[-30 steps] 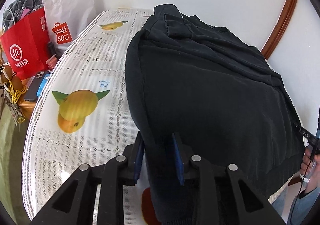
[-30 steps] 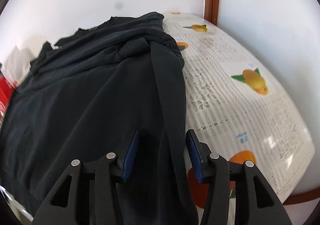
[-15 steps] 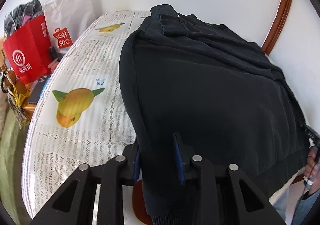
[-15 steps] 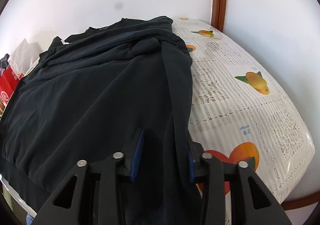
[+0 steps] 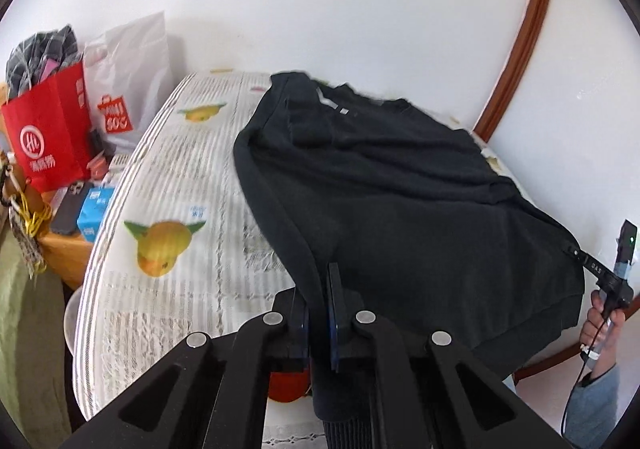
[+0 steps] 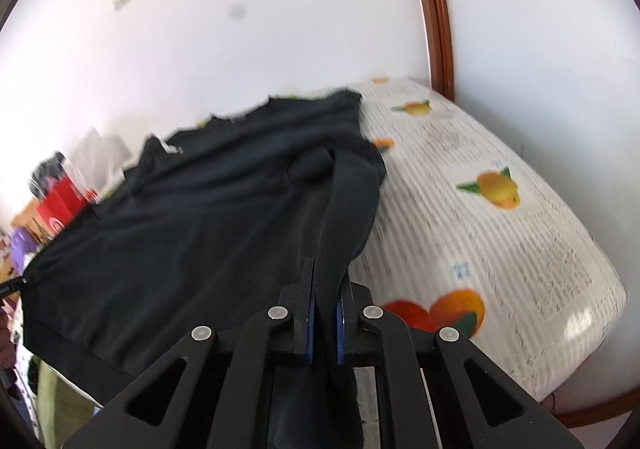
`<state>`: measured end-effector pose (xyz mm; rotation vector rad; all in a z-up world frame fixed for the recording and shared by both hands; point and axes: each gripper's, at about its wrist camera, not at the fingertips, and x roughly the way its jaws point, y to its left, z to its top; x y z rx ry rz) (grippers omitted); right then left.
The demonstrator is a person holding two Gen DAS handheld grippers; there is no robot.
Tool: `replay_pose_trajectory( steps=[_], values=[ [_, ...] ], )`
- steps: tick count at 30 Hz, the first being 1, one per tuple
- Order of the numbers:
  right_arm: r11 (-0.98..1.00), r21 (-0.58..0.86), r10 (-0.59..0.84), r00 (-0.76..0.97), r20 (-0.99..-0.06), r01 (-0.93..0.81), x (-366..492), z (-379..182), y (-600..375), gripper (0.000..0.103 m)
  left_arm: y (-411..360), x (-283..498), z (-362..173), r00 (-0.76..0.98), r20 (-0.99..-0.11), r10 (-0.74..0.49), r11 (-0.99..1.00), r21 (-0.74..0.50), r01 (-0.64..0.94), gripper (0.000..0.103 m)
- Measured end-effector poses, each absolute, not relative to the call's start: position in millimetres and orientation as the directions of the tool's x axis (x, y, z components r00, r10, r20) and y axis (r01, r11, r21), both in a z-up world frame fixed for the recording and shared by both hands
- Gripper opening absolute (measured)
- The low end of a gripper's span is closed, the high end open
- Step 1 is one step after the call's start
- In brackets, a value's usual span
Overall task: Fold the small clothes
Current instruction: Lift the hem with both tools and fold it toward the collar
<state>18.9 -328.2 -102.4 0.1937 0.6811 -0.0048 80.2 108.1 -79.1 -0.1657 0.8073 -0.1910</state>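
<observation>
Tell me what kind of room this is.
Probably a lived-in home room, not a lab: a table with a lace, fruit-printed cover stands against white walls, shopping bags crowd a side surface, and a black sweatshirt lies spread for folding.

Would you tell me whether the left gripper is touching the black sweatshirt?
Touching: in the left wrist view, the left gripper has its fingers closed on the black sweatshirt, fabric pinched between them.

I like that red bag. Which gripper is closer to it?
Left. The left gripper pinches the sweater on the side toward the red bag. The right gripper holds the sweater's far side, away from the bag.
</observation>
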Motion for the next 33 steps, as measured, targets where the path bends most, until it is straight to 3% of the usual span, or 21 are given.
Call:
replay_pose_trajectory(
  steps=[19, 33],
  values=[
    [0.971, 0.237, 0.107, 0.85, -0.517, 0.022, 124, -37, -313, 0.007, 120, 175, -38, 0.762, -0.615, -0.2, 0.967, -0.247, 0.054, 0.007],
    [0.973, 0.22, 0.067, 0.813, -0.578, 0.076, 234, -63, -321, 0.007, 111, 272, -59, 0.733, -0.675, -0.084, 0.986, -0.161, -0.036, 0.007]
  ],
)
